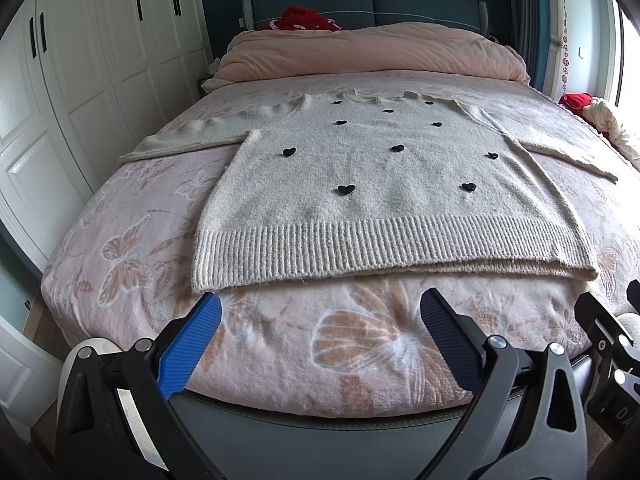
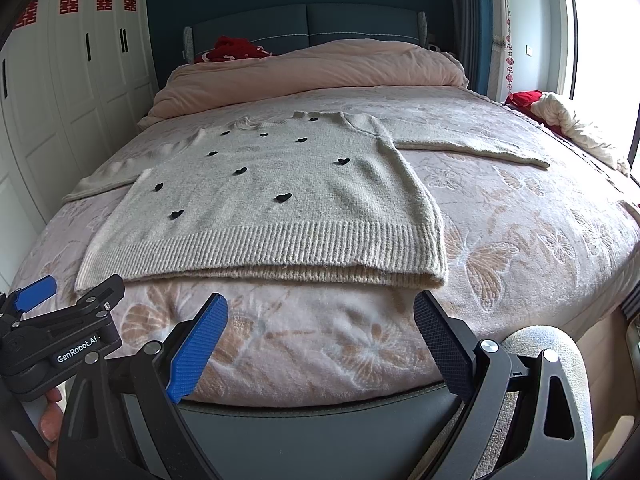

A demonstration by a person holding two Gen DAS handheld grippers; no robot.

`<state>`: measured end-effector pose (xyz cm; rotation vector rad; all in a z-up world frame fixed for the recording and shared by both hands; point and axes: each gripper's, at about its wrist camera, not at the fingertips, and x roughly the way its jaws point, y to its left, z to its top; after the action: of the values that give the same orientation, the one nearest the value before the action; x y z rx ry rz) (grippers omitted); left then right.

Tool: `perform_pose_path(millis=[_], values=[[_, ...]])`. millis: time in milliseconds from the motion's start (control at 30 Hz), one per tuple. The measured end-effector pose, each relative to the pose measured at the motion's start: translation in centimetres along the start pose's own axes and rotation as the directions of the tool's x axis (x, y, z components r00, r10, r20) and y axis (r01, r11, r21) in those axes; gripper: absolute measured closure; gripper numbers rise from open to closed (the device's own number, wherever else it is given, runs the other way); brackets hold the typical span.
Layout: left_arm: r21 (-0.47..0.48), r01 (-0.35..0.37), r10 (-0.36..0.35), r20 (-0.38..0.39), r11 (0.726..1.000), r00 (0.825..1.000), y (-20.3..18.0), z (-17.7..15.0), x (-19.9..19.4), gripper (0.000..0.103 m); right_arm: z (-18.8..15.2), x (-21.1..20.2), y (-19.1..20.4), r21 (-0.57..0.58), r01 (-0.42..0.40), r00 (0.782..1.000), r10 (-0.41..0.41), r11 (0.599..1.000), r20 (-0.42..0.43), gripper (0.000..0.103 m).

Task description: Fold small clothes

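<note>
A cream knitted sweater with small black hearts lies flat on the bed, sleeves spread to both sides, ribbed hem toward me. In the right wrist view the same sweater sits left of centre. My left gripper hangs open just short of the hem, its blue finger near the hem's left corner. My right gripper is open too, with its black finger close under the hem's right corner. Neither holds anything. The left gripper shows at the left edge of the right wrist view.
The bed carries a pink butterfly blanket, with a rolled pink duvet and red cloth at the headboard. White wardrobe doors stand to the left. A cream and red pile lies at the right by the window.
</note>
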<state>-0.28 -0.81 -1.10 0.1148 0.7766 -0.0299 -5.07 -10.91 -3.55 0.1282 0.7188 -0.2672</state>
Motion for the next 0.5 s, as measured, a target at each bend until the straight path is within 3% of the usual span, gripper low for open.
perform_pose_path(millis=[500], values=[[0.000, -0.001, 0.001, -0.003, 1.000, 1.000, -0.06, -0.08, 0.07, 0.006, -0.30, 0.15, 0.41, 0.000, -0.003, 1.000, 0.003, 1.000, -0.006, 0.011]])
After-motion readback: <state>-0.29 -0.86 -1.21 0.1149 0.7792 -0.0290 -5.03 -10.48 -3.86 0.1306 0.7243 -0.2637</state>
